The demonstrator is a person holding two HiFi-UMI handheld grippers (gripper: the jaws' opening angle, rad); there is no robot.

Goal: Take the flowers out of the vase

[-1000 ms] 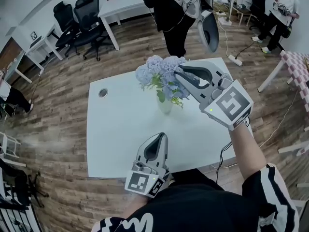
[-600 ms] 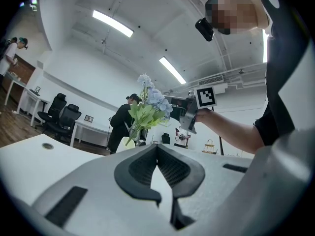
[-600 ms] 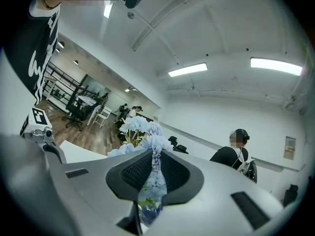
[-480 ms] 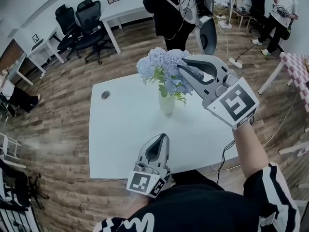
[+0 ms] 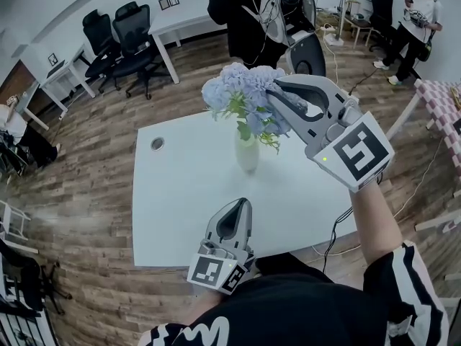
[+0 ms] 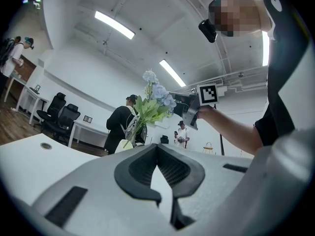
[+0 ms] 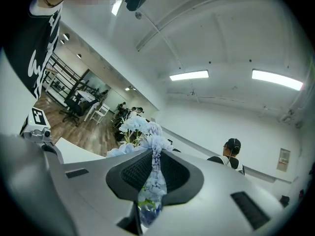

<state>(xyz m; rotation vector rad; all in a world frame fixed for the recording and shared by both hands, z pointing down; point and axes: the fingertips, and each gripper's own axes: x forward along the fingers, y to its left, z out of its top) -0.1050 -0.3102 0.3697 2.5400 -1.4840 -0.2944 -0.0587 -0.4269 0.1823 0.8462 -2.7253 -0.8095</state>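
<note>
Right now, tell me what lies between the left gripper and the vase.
Only bare table: the head view shows nothing on the stretch from the left gripper to the vase.

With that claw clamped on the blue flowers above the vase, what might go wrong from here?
1. The right gripper pinches the flowers at the blooms, not the stems, so petals may crush or tear loose.
2. The slim vase stands unheld on the table; the left gripper sits apart near the edge, so dragging stems might tip it.
</note>
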